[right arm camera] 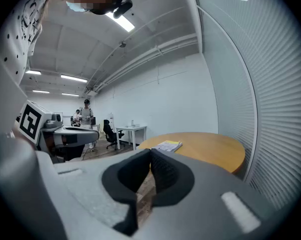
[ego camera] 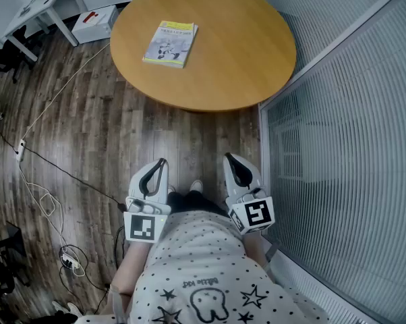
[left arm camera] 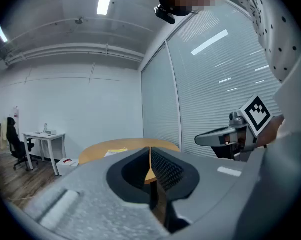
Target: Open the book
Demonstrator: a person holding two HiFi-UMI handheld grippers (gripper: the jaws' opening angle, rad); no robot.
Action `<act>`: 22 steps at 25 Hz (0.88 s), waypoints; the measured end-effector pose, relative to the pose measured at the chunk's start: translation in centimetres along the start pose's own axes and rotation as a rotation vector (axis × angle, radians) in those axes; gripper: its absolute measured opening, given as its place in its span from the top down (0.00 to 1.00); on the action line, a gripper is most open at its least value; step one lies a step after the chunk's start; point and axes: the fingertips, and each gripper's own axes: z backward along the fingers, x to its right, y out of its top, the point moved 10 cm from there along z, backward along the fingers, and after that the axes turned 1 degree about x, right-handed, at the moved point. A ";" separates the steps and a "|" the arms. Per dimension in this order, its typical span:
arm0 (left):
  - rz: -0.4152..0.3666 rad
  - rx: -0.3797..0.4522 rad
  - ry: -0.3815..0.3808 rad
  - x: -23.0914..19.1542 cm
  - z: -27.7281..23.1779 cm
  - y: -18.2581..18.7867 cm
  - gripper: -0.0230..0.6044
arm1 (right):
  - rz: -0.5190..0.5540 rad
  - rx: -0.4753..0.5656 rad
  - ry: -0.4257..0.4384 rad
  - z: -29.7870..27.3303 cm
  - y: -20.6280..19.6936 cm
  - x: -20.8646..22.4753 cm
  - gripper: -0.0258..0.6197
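Note:
A closed book [ego camera: 170, 43] with a yellow and white cover lies flat on the left part of a round wooden table [ego camera: 243, 52]. It shows small in the right gripper view as the book [right arm camera: 169, 145] and as a pale sliver [left arm camera: 118, 151] in the left gripper view. My left gripper [ego camera: 163, 162] is held close to the person's body, well short of the table, shut and empty. My right gripper [ego camera: 227, 157] hangs beside it, also shut with nothing in it. Both point toward the table.
A glass wall with blinds [ego camera: 344, 133] runs along the right, close to the table. Cables [ego camera: 41, 181] trail over the wooden floor at left. A white box [ego camera: 95, 23] and a white desk [ego camera: 34, 9] stand beyond the table's left side. People [right arm camera: 85, 115] stand far off.

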 end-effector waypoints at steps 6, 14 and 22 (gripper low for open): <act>0.000 -0.006 0.001 -0.3 -0.1 -0.3 0.94 | -0.002 -0.005 -0.002 0.1 -0.1 0.1 0.95; -0.006 -0.008 0.003 -0.5 -0.8 -0.1 0.94 | -0.003 -0.015 0.002 -0.1 0.0 0.7 0.95; -0.006 -0.003 -0.003 0.1 -1.1 0.0 0.95 | -0.002 0.019 0.027 0.2 0.2 1.3 0.95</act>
